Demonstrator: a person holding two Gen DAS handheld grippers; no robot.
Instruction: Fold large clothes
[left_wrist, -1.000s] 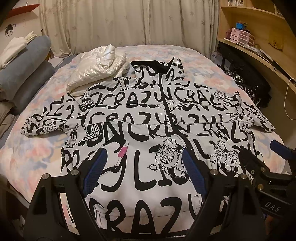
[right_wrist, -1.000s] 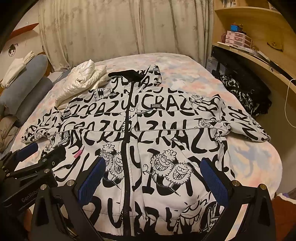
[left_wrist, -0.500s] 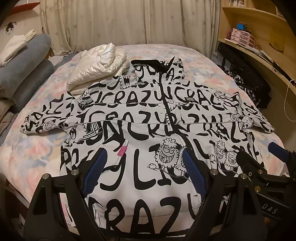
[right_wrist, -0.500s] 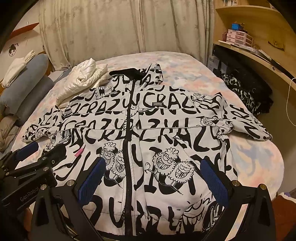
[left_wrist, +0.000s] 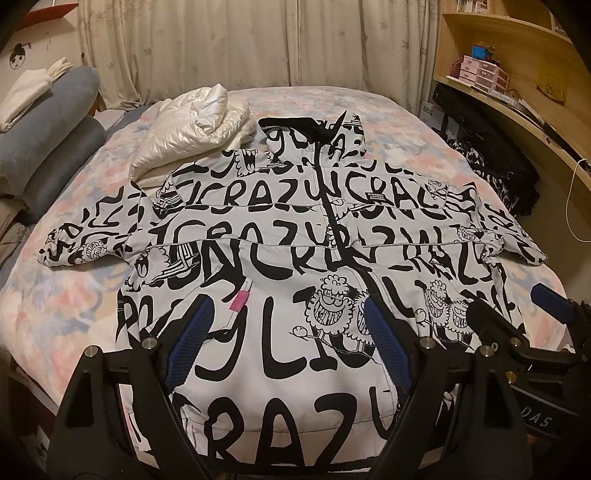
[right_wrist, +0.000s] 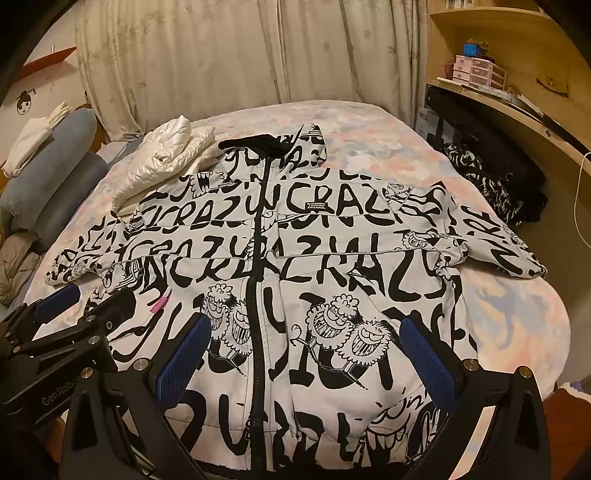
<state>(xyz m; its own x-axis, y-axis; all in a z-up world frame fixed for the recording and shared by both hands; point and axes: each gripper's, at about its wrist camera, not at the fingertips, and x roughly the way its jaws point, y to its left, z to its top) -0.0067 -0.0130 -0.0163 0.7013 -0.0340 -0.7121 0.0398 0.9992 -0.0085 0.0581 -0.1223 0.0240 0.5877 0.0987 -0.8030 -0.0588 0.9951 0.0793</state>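
The printed jacket (left_wrist: 295, 236) is lying zipped and spread flat on the bed (left_wrist: 74, 295), looking soft, bulky and probably slippery. Both the left tongs (left_wrist: 284, 343) and right tongs (right_wrist: 314, 354) are hovering apart over its hem, holding nothing; a cuff or shoulder seam is looking like the surest hold.

Left tool (left_wrist: 286, 343), right tool (right_wrist: 306, 350) agape

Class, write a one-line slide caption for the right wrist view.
Open right gripper hovers above a black-and-white graffiti-print zip jacket spread flat on a pastel bedspread.
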